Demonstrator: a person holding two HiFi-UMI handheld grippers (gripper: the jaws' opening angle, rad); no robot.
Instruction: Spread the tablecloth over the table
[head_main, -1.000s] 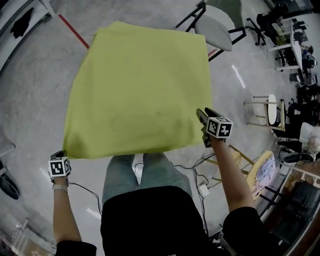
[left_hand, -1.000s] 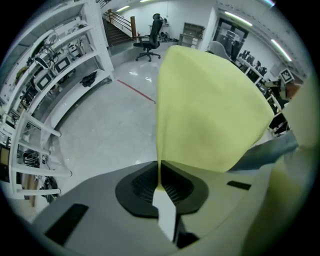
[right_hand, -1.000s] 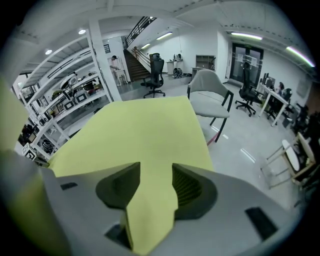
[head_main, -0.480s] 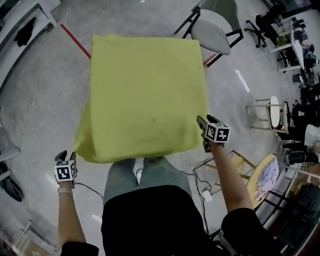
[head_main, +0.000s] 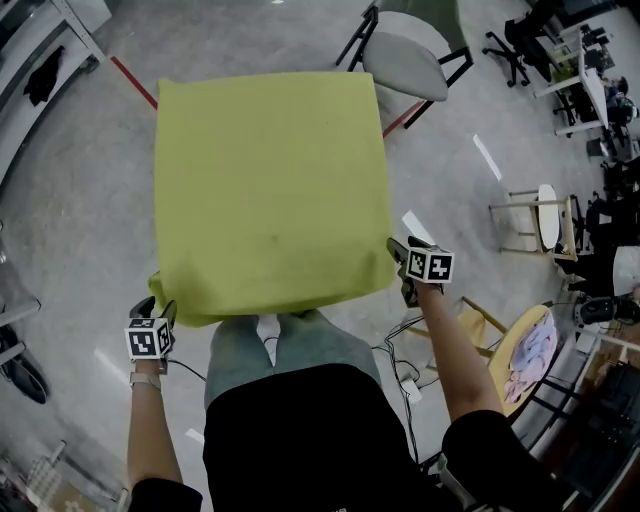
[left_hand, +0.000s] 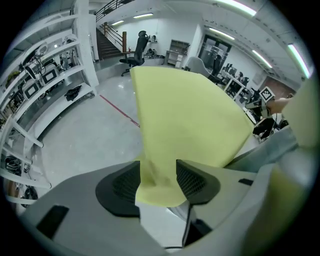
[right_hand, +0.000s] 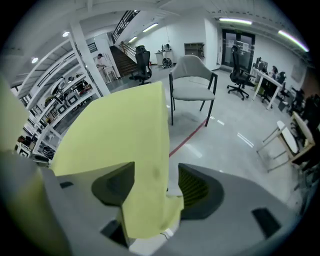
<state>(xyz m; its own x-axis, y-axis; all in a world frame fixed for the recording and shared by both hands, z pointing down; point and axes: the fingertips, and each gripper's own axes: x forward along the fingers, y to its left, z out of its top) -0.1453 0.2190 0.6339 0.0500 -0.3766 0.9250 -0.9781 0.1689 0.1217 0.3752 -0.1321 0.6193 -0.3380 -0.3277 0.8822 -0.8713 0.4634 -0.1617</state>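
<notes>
Bench wholly hidden beneath the tablecloth (head_main: 270, 190) beyond the fingers (right_hand: 197, 189); chair (head_main: 405, 60) past it cut by top edge.

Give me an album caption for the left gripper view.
Left tongs, jaws just now opening, a corner of the yellow-green tablecloth between them, the rest spread flat beyond.

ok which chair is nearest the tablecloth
The grey shell chair with black legs, beside the far right corner of the yellow tablecloth; the black office chair stands farther off.
</notes>
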